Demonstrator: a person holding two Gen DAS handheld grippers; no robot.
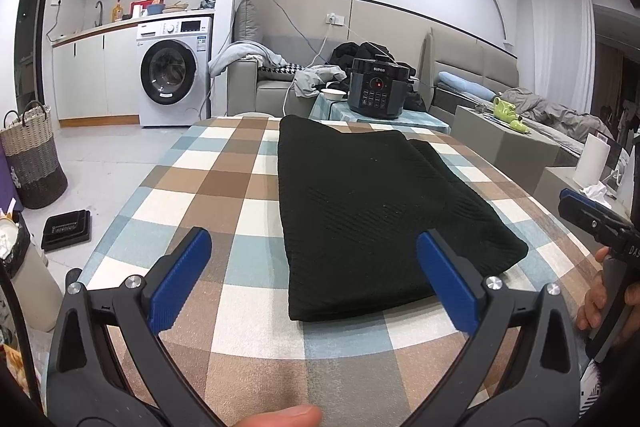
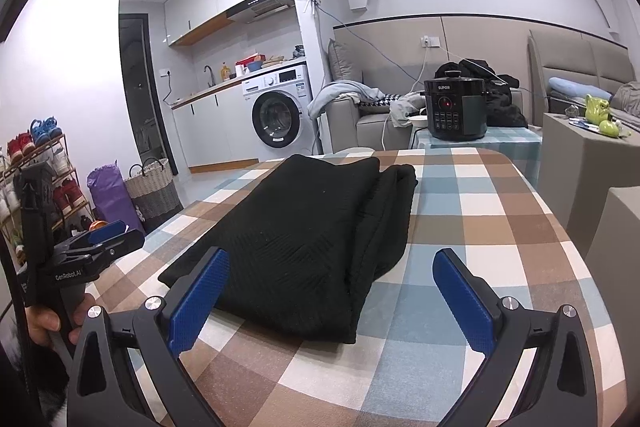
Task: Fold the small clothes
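Note:
A black knit garment (image 1: 368, 203) lies folded lengthwise on the checked tablecloth (image 1: 216, 179); it also shows in the right wrist view (image 2: 304, 243). My left gripper (image 1: 314, 259) is open and empty, held above the garment's near edge. My right gripper (image 2: 332, 275) is open and empty, just before the garment's near right corner. The right gripper shows at the far right of the left wrist view (image 1: 588, 215), and the left gripper shows at the left of the right wrist view (image 2: 108, 239).
A black pressure cooker (image 1: 378, 91) and a white bowl (image 1: 333, 93) stand on a small table beyond. A sofa with clothes (image 1: 280, 75), a washing machine (image 1: 172, 75) and a woven basket (image 1: 32, 155) lie further off. A grey block (image 2: 588, 155) stands to the right.

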